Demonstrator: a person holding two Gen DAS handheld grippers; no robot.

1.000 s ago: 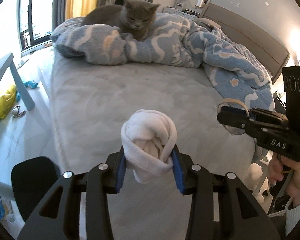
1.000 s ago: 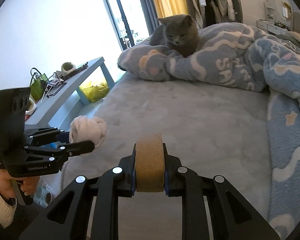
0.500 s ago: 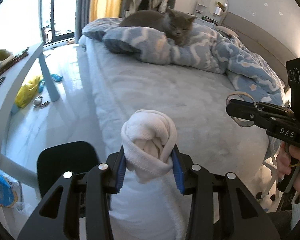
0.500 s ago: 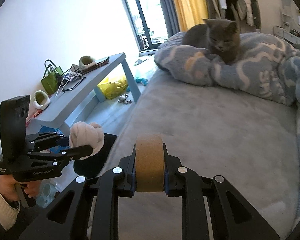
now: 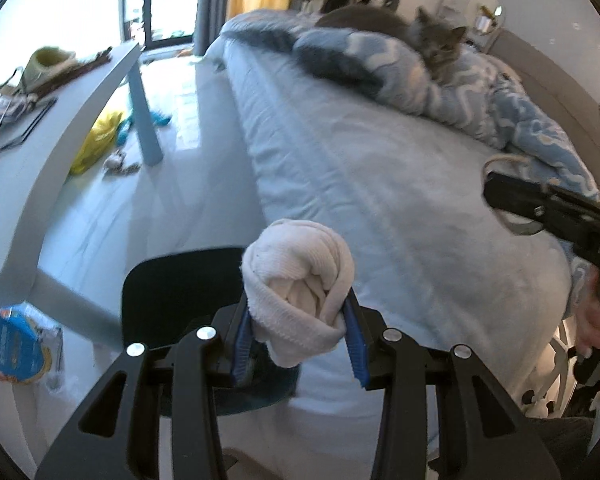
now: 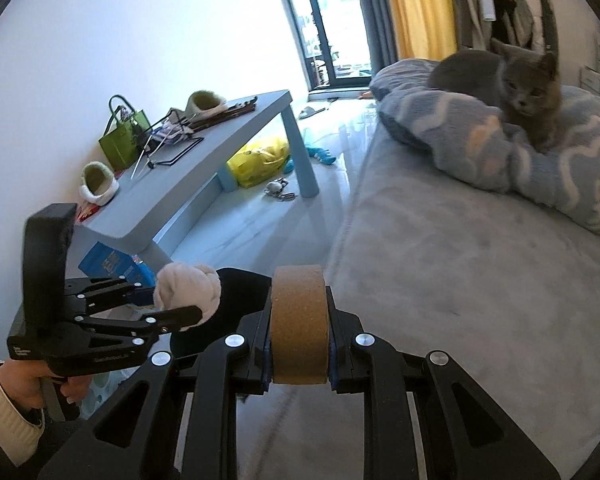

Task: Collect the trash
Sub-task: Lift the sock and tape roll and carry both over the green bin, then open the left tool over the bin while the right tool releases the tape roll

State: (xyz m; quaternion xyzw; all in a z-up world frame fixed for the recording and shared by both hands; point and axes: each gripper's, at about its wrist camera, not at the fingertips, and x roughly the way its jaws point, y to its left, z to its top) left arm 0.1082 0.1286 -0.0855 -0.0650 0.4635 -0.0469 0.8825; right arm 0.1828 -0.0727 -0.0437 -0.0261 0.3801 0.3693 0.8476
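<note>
A grey cat [image 6: 516, 88] is lying on a blue and white blanket [image 6: 500, 148] at the far end of the bed [image 6: 460, 264]. A pale blue table [image 6: 204, 168] is standing beside the bed, carrying a green bag [image 6: 120, 140] and a fuzzy slipper [image 6: 98, 184]. A yellow bag [image 6: 260, 160] is lying on the floor under it, and yellow curtains [image 6: 420, 8] are hanging by the window.

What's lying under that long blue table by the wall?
Under the blue table: a yellow bag, a turquoise toy and a small metal-looking object on the floor. The tabletop hides anything further back.
</note>
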